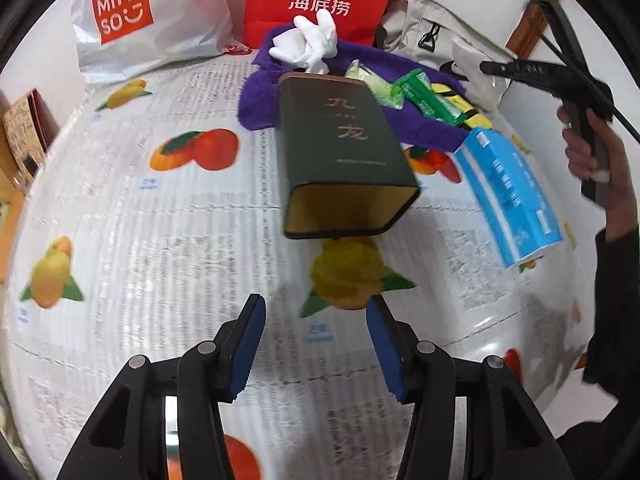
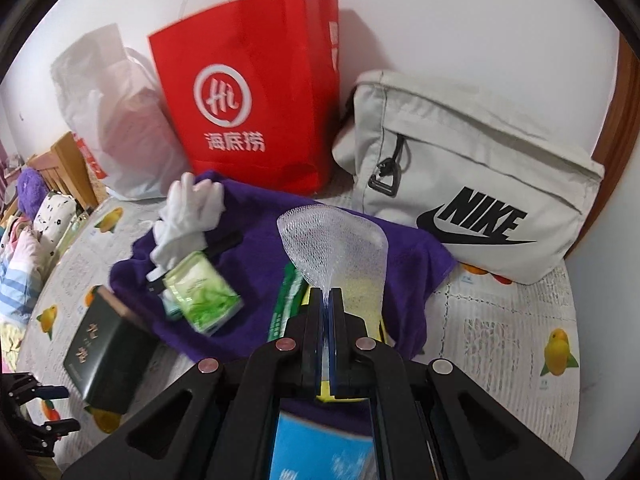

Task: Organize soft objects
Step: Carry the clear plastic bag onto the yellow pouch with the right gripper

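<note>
A purple towel [image 1: 260, 92] [image 2: 264, 216] lies at the back of the table. On it rest a white glove [image 1: 312, 44] [image 2: 188, 216], a light green tissue pack [image 2: 202, 292] and darker green packs [image 1: 424, 96]. A dark green box [image 1: 340, 148] [image 2: 108, 356] lies on its side, its open end toward me. My left gripper [image 1: 316, 308] hovers open over the tablecloth in front of the box, with nothing between its fingers. My right gripper [image 2: 330, 294] [image 1: 486, 67] is shut on a clear mesh net [image 2: 332, 240], held above the towel. A blue tissue pack [image 1: 508, 196] lies right of the box.
A red paper bag [image 2: 248, 92], a white Miniso bag [image 1: 132, 20] and a grey Nike bag [image 2: 472, 184] stand along the wall behind the towel. The fruit-print tablecloth [image 1: 160, 240] covers the table. A person's hand [image 1: 592, 148] grips the right tool.
</note>
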Demonstrator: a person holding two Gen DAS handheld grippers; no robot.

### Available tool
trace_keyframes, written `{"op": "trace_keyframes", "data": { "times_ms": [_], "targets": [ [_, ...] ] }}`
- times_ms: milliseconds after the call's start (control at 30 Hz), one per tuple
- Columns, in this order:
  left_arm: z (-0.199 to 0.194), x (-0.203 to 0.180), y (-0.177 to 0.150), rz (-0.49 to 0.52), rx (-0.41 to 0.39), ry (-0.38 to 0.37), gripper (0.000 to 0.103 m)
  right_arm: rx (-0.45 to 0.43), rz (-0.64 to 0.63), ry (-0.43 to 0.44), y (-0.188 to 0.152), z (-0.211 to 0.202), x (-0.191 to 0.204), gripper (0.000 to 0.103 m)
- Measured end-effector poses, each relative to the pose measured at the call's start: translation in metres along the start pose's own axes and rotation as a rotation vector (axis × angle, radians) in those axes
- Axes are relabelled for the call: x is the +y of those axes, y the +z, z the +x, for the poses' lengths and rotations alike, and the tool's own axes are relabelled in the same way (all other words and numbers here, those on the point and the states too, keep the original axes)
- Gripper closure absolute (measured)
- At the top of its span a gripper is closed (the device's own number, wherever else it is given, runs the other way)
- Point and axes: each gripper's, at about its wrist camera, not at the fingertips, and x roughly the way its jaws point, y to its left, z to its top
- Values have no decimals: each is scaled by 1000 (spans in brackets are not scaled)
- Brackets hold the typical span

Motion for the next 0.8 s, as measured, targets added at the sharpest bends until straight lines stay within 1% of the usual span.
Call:
{"op": "trace_keyframes", "data": {
  "times_ms": [67,200,267,400,467,667,733,767,800],
  "targets": [
    [-3,4,1,10,-9,11,53,16,5,0,3,13,-4,101],
    [-1,13,4,4,-1,1,53,49,4,-4,8,37,-9,101],
    [3,18,5,-7,1,22,53,65,4,-5,11,50,-11,101],
    [9,25,5,-36,29,14,53,103,12,-13,14,74,-14,101],
    [9,25,5,-33,36,16,53,120,16,-10,15,83,-15,101],
    [9,22,7,-16,33,22,53,141,10,-19,16,95,-14,100],
    [9,22,7,-17,37,12,53,140,15,-17,15,95,-15,99],
    [9,21,7,-17,38,13,53,144,10,-17,15,95,-15,98],
    [9,21,7,-16,38,13,53,142,10,-20,15,94,-14,93]
  ]
}}
